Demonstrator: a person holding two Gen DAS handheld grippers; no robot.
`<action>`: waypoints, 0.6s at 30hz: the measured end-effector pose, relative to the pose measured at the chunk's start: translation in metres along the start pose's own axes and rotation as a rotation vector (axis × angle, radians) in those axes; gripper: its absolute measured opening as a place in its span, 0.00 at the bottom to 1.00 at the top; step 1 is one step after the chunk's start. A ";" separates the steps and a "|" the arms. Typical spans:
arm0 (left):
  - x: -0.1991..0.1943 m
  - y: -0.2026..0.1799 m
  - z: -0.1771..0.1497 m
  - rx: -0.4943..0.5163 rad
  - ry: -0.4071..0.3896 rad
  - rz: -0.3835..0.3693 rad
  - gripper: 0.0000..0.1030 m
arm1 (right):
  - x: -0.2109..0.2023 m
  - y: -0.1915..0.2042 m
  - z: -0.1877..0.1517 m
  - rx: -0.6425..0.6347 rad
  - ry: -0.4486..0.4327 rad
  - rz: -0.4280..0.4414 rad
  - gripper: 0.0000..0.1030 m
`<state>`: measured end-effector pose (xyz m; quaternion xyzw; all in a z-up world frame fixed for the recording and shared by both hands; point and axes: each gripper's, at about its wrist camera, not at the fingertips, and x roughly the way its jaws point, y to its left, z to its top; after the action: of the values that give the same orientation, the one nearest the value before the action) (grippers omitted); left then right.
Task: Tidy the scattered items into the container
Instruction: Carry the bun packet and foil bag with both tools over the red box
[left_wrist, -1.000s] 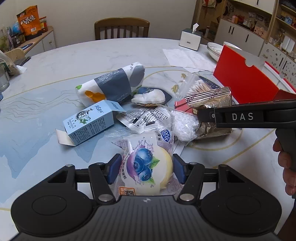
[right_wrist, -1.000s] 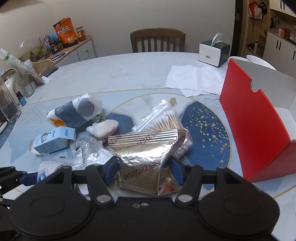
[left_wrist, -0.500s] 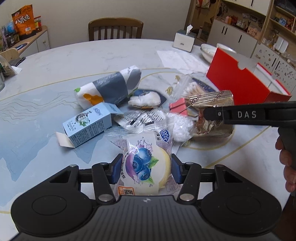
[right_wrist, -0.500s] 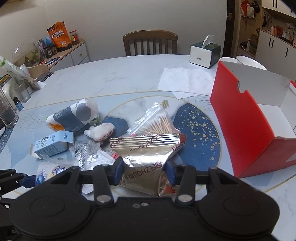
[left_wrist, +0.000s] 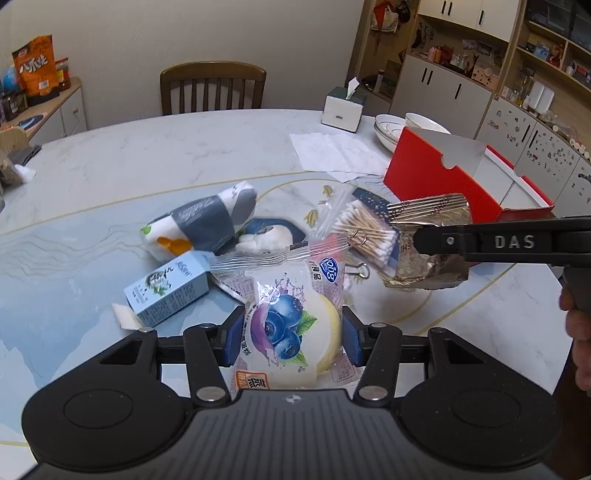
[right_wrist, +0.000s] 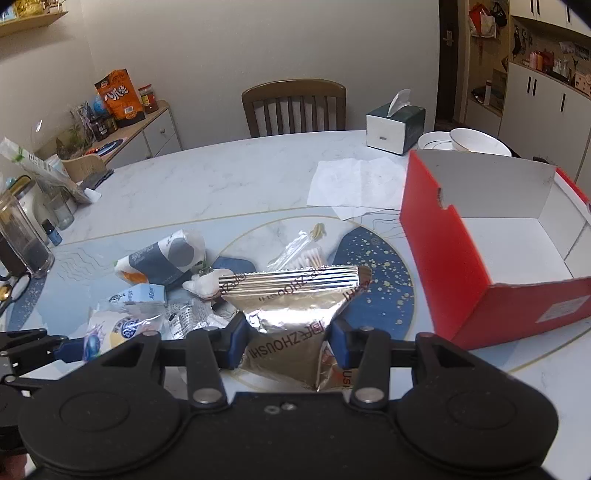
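Between the blue pads of my left claw (left_wrist: 292, 336) sits a clear plastic pastry packet printed with blueberries (left_wrist: 291, 317), clamped at its sides and lifted clear of the pale marble worktop (left_wrist: 184, 147). My right claw (right_wrist: 285, 341) is clamped on a crinkled silver foil snack bag (right_wrist: 295, 314), which its jaws have just been closing on; the foil is pinched to a narrow waist between the pads, and its ribbed sealed edge fans out ahead of them. Just ahead of that bag lies a clear bag of cotton swabs (right_wrist: 303, 254). Ahead and to the left of the right claw are a small white lump (right_wrist: 203, 282), a grey-and-white soft pack with an orange patch (right_wrist: 162, 258) and a pale blue carton lying on its side (right_wrist: 138, 295). To the right of the right claw, a little ahead, stands the open red cardboard box with a white inside (right_wrist: 443, 266), nothing visible inside it. A white paper sheet (right_wrist: 354, 181) lies flat ahead of the box, well beyond both claws.
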<state>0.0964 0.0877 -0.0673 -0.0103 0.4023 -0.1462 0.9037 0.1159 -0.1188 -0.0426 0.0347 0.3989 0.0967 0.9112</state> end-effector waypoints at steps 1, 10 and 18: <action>-0.001 -0.002 0.002 0.004 0.001 0.001 0.50 | -0.003 -0.002 0.002 -0.001 0.000 0.005 0.43; -0.007 -0.034 0.028 0.053 -0.006 0.019 0.50 | -0.034 -0.036 0.022 -0.007 -0.025 0.058 0.43; -0.006 -0.079 0.064 0.064 -0.049 0.016 0.50 | -0.052 -0.088 0.048 -0.021 -0.067 0.079 0.43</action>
<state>0.1195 0.0071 -0.0089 0.0182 0.3752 -0.1515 0.9143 0.1300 -0.2153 0.0152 0.0442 0.3654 0.1358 0.9198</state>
